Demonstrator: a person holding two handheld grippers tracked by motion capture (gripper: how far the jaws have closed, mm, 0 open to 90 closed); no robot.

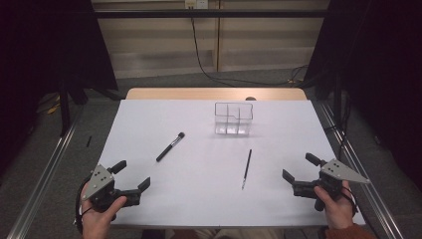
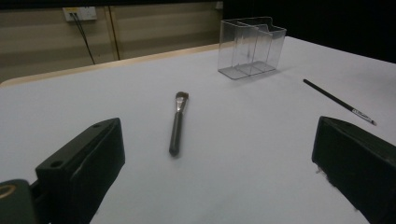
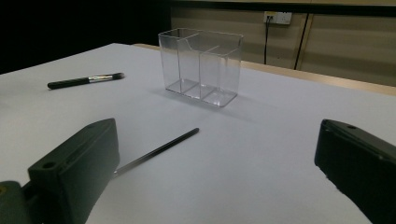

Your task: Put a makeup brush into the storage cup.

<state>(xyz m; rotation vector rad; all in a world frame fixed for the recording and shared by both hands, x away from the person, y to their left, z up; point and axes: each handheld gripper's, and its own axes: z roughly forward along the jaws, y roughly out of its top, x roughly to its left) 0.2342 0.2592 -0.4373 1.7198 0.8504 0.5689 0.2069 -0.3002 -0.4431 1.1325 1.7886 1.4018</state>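
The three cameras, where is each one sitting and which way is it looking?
High view: above the person's side, looking forward and down at the white table; both hands, the left gripper and the right gripper show.
Left gripper view: riding that gripper, low over the table, facing the makeup brush; its own black jaws show.
Right gripper view: low too, facing the thin brush; its jaws show.
Shared: the clear organizer.

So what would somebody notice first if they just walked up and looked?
Probably the clear plastic box with compartments, standing empty toward the far side of the white table. Then the two brushes lying flat: a thick black makeup brush left of the middle, and a thin brush nearer the right gripper.
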